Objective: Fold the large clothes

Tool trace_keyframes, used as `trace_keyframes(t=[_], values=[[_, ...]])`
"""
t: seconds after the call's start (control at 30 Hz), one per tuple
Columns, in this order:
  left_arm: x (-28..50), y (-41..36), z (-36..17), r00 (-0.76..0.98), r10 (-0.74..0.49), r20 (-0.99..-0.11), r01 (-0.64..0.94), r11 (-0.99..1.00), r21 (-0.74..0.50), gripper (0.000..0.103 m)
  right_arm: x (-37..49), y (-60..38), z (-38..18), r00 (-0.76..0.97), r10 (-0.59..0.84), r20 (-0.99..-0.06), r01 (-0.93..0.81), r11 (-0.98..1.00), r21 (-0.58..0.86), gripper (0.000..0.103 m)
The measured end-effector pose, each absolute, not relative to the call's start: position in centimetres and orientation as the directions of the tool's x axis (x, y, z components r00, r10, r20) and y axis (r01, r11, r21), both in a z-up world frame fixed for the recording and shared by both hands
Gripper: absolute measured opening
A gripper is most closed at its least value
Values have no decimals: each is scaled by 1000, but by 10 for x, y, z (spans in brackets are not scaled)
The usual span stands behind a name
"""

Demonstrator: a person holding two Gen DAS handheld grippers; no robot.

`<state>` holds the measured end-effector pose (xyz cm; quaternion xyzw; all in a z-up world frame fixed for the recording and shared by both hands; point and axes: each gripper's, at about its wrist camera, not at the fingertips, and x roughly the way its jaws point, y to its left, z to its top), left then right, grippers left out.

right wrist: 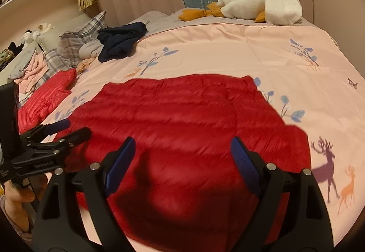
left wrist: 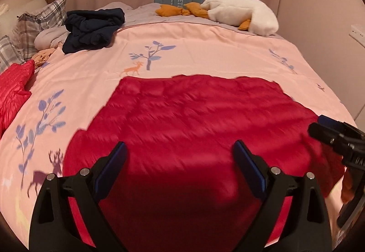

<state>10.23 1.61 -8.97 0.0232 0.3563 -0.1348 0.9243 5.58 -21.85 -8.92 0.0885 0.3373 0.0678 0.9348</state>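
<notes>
A red quilted down jacket [left wrist: 194, 119] [right wrist: 182, 119] lies spread flat on the pink bed cover, folded into a broad rectangle. My left gripper [left wrist: 180, 149] hovers over its near half, open, with nothing between its blue pads; it also shows at the left edge of the right wrist view as the left gripper [right wrist: 68, 129]. My right gripper [right wrist: 182, 144] is open above the jacket's near part, empty too, and appears at the right edge of the left wrist view as the right gripper [left wrist: 319, 125]. A hand [right wrist: 18, 197] holds the left tool.
A second red quilted garment [left wrist: 13, 92] [right wrist: 45, 94] lies at the left. Farther back are a dark navy garment [left wrist: 93, 29] [right wrist: 121, 40], plaid pillows [left wrist: 38, 19], and a white plush goose [left wrist: 241, 12] [right wrist: 262, 4] against the curtains. The pink cover [left wrist: 205, 46] reaches the bed's edges.
</notes>
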Motion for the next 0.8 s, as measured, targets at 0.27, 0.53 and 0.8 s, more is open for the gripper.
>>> trace_keyframes(t=[0.27, 0.53, 0.8], values=[[93, 0, -116, 681, -206, -703, 276, 961, -13, 94, 62, -210, -121, 697, 155, -701, -36, 983, 181, 87], [96, -1, -118, 668, -183, -721, 269, 963, 5, 95, 55, -214, -116, 706, 171, -687, -30, 977, 212, 88], [77, 19, -104, 686, -176, -706, 231, 973, -18, 95, 30, -237, -98, 746, 154, -648, 5, 972, 236, 88]])
